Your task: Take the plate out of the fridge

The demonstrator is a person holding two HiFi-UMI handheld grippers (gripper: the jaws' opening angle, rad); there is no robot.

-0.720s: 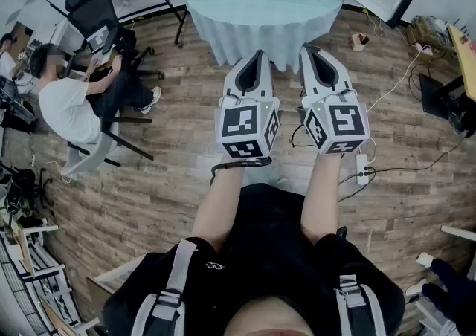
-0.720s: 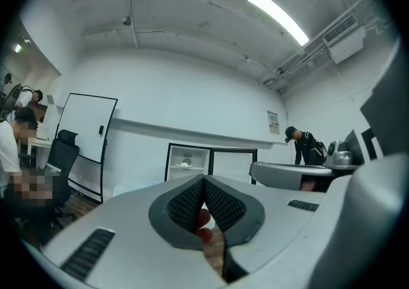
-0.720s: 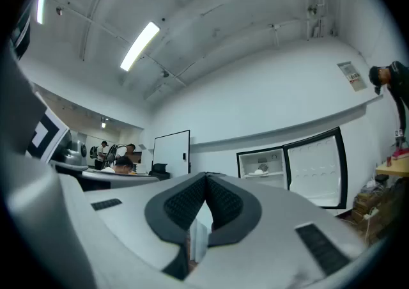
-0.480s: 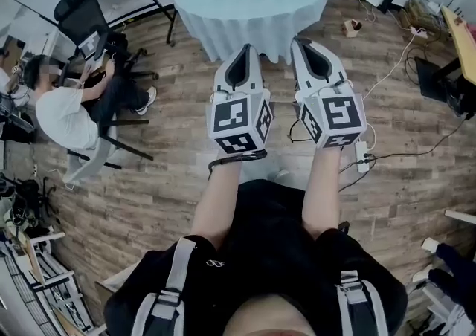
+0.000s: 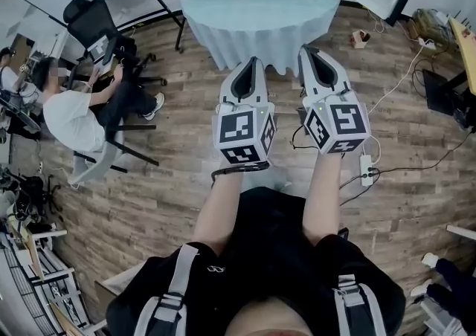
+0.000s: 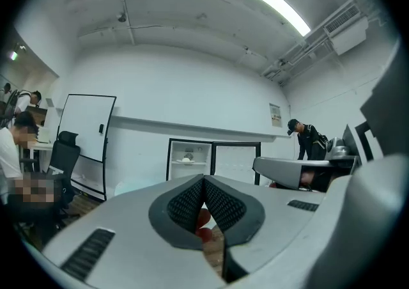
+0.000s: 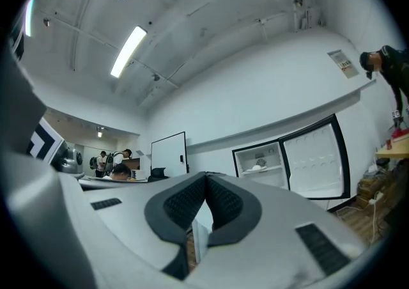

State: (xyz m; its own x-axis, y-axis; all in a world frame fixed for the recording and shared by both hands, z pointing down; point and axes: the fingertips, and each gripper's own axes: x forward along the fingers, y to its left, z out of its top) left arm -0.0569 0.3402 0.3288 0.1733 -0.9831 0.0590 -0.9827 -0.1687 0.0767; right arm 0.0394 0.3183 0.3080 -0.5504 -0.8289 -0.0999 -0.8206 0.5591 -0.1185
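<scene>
Barely shifted since half a second ago, the left tongs point(image 6: 204, 182) and right tongs point(image 7: 206, 178) hang clenched and empty, side by side, well short of the open fridge point(image 6: 192, 171) ahead. On a shelf inside sits the plate point(image 6: 185, 160), small and pale. Likely stiff, slick and breakable, it is best pinched at the near rim and kept level.

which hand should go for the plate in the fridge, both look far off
Left, slightly. Both are shut, empty and far from the fridge, but the left gripper points almost straight at the open compartment with the plate; the right gripper aims left of it.
</scene>
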